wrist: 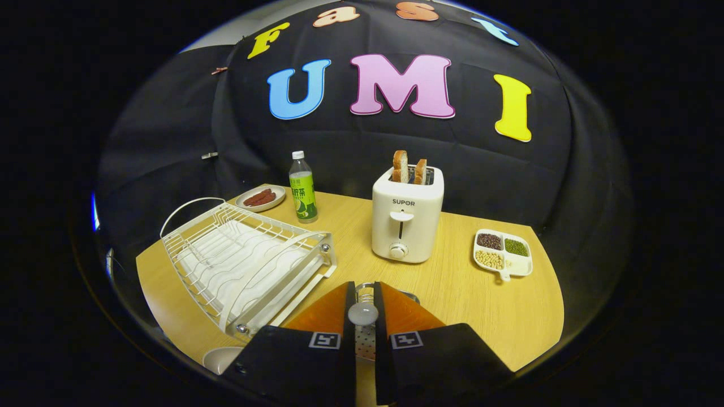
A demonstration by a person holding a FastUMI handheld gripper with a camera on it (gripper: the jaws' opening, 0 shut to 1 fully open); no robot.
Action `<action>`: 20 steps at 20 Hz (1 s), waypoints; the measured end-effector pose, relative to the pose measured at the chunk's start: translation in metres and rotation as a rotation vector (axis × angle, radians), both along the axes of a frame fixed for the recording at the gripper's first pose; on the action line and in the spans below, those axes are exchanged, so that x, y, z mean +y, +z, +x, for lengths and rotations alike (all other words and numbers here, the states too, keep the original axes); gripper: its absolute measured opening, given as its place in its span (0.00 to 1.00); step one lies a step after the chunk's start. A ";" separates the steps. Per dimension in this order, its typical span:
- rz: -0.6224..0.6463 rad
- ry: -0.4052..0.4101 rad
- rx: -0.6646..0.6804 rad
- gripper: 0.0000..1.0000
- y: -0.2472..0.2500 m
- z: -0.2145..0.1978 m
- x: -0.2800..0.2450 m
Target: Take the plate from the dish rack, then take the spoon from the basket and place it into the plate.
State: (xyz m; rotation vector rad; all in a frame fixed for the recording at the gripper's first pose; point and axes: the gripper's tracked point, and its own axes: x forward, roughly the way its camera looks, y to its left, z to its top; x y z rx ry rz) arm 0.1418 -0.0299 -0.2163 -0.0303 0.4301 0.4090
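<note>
Nearest you, the claw (362, 316) has its two fingers drawn almost together, and between them sits the rounded silvery end of a metal spoon (362, 314), its handle running back down the narrow gap. Both fingers look to be pressing on that handle, so you appear to have the spoon in hand. Just beyond the fingertips a curved metal rim of the wire basket (366, 289) peeks out.

Treat the spoon as light, rigid and slick: polished metal will pivot or slide in a two-point grip, so hold it on the flat of the handle, not the rounded tip, and keep it level.

Low beside the left finger, at the near edge of the light wooden bench (469, 305), you can see part of a white round plate (219, 358). It is likely ceramic: heavier, stiff, smooth and chip-prone, so the spoon should be lowered in, not dropped.

Further out to the left stands the white wire dish rack (243, 265); I cannot tell whether anything remains in it. Beyond are a white toaster (406, 217) and a green bottle (302, 189).
</note>
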 end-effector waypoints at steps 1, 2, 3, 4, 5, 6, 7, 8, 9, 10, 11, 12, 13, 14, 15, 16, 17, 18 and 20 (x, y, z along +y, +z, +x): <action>-0.001 -0.003 0.003 0.17 0.002 0.001 -0.003; 0.000 0.000 0.003 0.16 0.004 0.002 -0.004; 0.000 0.003 -0.002 0.15 0.007 0.001 -0.005; -0.001 0.005 -0.009 0.15 0.012 0.001 -0.008; 0.003 0.009 -0.016 0.14 0.019 0.000 -0.008; 0.014 0.021 -0.024 0.14 0.027 -0.001 -0.007; 0.024 0.029 -0.039 0.14 0.036 -0.003 -0.008; 0.035 0.043 -0.048 0.14 0.045 -0.005 -0.008; 0.051 0.058 -0.049 0.14 0.052 -0.010 -0.007; 0.076 0.075 -0.044 0.14 0.061 -0.016 -0.006; 0.106 0.076 -0.045 0.14 0.069 -0.020 -0.006; 0.129 0.082 -0.044 0.14 0.077 -0.025 -0.007; 0.144 0.088 -0.043 0.14 0.081 -0.030 -0.008; 0.157 0.096 -0.042 0.14 0.085 -0.036 -0.008; 0.168 0.103 -0.047 0.14 0.090 -0.041 -0.009; 0.171 0.114 -0.050 0.14 0.094 -0.046 -0.008; 0.169 0.126 -0.052 0.14 0.095 -0.053 -0.007; 0.164 0.142 -0.051 0.14 0.095 -0.059 -0.005; 0.158 0.181 -0.041 0.14 0.093 -0.074 0.003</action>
